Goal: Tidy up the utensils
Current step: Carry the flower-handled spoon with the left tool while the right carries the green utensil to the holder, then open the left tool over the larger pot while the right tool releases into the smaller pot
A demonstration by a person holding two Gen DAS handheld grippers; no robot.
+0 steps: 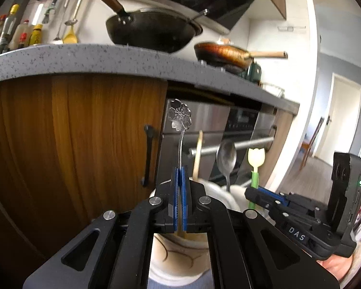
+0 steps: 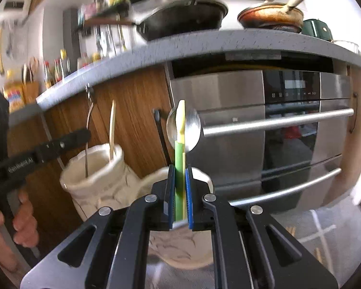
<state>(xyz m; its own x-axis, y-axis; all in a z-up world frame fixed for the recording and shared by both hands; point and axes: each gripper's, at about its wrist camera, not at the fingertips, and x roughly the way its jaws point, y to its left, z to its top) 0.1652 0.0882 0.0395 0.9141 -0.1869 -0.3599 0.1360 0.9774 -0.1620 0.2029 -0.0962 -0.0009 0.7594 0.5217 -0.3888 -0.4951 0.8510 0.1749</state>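
My left gripper is shut on the thin stem of a silver flower-shaped spoon, held upright over a cream ceramic holder. A wooden stick stands in that holder. My right gripper is shut on a green-handled utensil with a pale yellow tulip head, upright over a second cream holder. A large metal spoon stands behind it in that holder. The right gripper also shows in the left wrist view, and the left holder shows in the right wrist view.
A grey speckled countertop runs above, with a black wok and a copper pan on the stove. Wooden cabinet doors and a steel oven stand right behind the holders. Sauce bottles line the back left.
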